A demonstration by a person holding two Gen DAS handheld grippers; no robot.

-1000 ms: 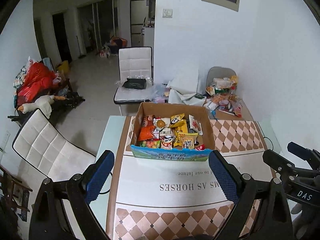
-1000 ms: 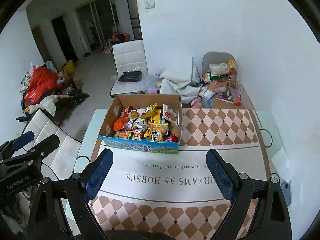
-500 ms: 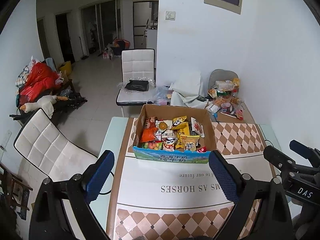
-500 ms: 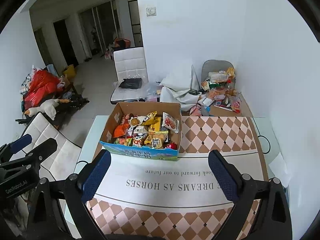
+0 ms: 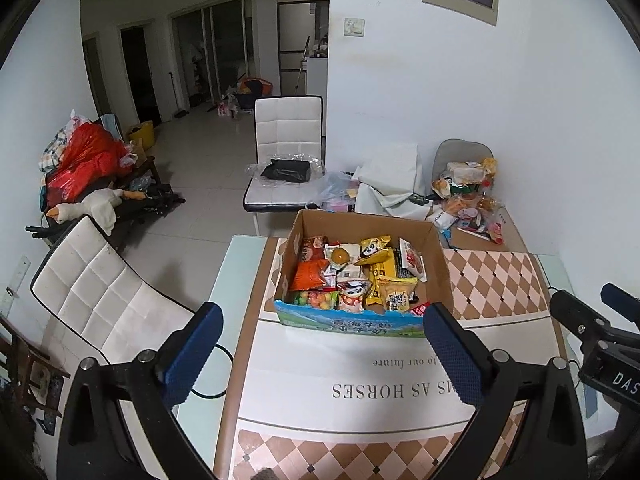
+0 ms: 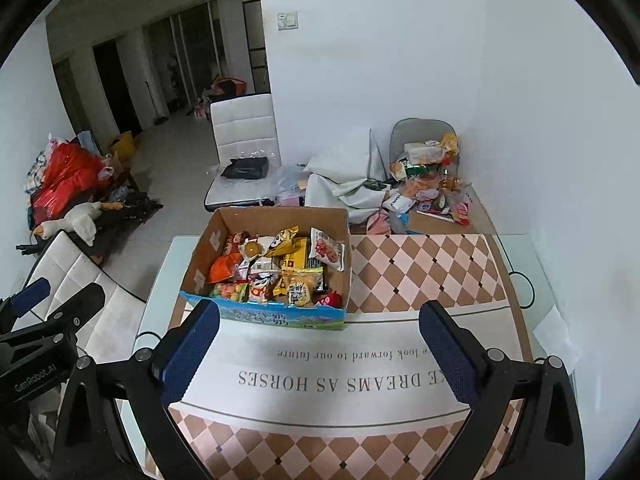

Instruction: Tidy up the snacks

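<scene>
Left wrist view, nearest: the left gripper (image 5: 320,350) is held above the near part of the table, its blue-padded jaws spread wide with nothing between them.
Right wrist view, nearest: the right gripper (image 6: 318,350) is likewise wide apart and empty, over the printed band of the tablecloth (image 6: 360,380).
Grippers to each other: side by side; the right gripper's black frame shows at the right edge of the left view, and the left one at the left edge of the right view.
Table: a glass-edged table (image 5: 236,256) covered by a cloth of brown and pink diamonds with a white lettered band across it.
Snack box: an open cardboard box (image 5: 438,276) with a blue printed front stands on the cloth just beyond the fingertips of both grippers, untouched, a little left of the table's middle.
Box contents: a heap of snack packets (image 5: 360,276), among them an orange bag (image 5: 310,274) at the left, yellow panda-printed packs near the middle and a white-and-red pack leaning against the right wall.
Far right: a second loose pile of snacks (image 5: 466,196) lies past the table's far edge, by a grey chair against the wall.
Left and far: white padded chairs (image 5: 104,292) stand beside and beyond the table.
</scene>
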